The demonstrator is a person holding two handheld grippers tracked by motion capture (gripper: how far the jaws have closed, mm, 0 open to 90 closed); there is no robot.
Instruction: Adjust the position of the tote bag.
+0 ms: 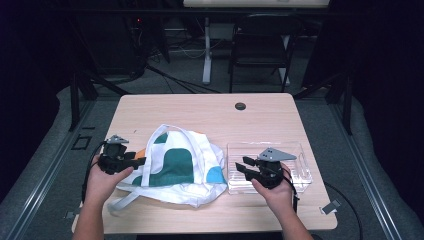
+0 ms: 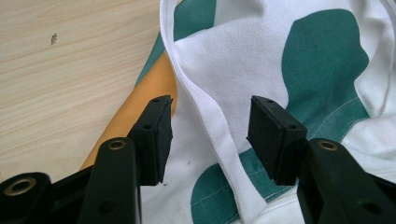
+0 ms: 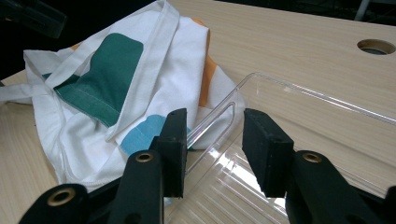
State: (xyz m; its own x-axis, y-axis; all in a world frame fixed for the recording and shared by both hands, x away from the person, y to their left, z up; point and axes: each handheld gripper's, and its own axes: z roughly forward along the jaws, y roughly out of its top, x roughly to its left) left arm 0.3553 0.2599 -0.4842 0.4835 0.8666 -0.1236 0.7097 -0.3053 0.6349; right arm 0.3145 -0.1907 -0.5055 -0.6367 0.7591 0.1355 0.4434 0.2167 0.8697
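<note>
A pale wooden table (image 1: 200, 107) stands in a dark room, with a round cable hole (image 1: 240, 106) near its far edge and a black folding chair (image 1: 260, 42) on the floor behind it. Spread across the middle of the table lies a white cloth tote bag (image 1: 175, 167) printed with green, blue and orange patches, its long white straps looping over the top and trailing off toward the near left corner. Just to its right sits a clear plastic tray (image 1: 295, 150), its left rim close beside the bag's edge.

The left gripper (image 1: 134, 161) is held at the bag's left edge, pointing right. In the left gripper view its jaws stand apart over the fabric, with a white strap (image 2: 205, 121) running between them, and neither pad presses on it.

The right gripper (image 1: 244, 166) hovers over the near left part of the tray, pointing left toward the bag. In the right gripper view its jaws are apart, straddling the tray's upright rim (image 3: 219, 119) without squeezing it.
</note>
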